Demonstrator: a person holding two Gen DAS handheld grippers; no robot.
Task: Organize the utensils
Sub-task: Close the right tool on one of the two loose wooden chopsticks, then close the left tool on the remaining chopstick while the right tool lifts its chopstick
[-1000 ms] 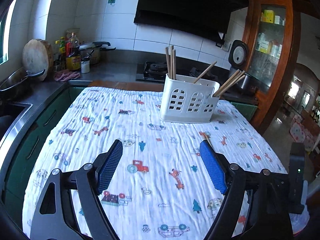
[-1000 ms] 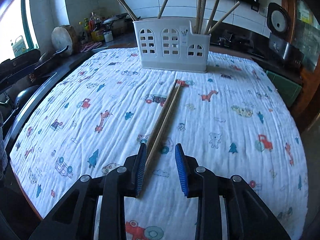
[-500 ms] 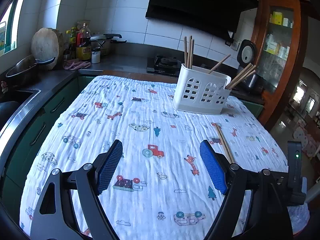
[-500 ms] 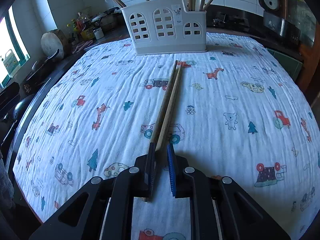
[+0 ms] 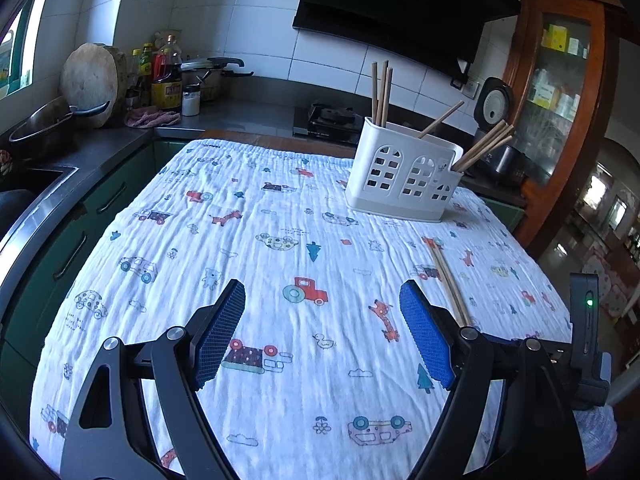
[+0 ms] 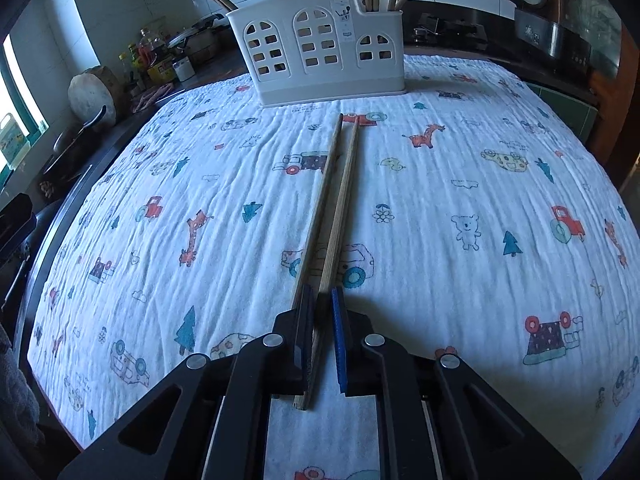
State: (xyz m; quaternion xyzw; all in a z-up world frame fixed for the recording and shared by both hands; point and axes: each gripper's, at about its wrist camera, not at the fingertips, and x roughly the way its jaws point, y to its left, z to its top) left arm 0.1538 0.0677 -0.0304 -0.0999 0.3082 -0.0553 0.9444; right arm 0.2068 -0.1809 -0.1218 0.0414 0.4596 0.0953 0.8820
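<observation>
Two wooden chopsticks lie side by side on the printed cloth, pointing toward a white utensil holder that has several chopsticks standing in it. My right gripper is shut on the near ends of the pair, low over the cloth. In the left wrist view the same pair of chopsticks lies at the right, short of the utensil holder at the far right of the table. My left gripper hangs open over the near middle of the cloth with nothing between its fingers.
The cloth-covered table is bordered on the left by a dark counter with a sink, a pan, a round chopping block and bottles. A stove sits behind, with a rice cooker and wooden cabinet at right.
My right gripper's jaws closed onto the near ends of the two chopsticks. The left gripper sank a little and swung, bringing the chopsticks into its view; its jaws stayed wide.
</observation>
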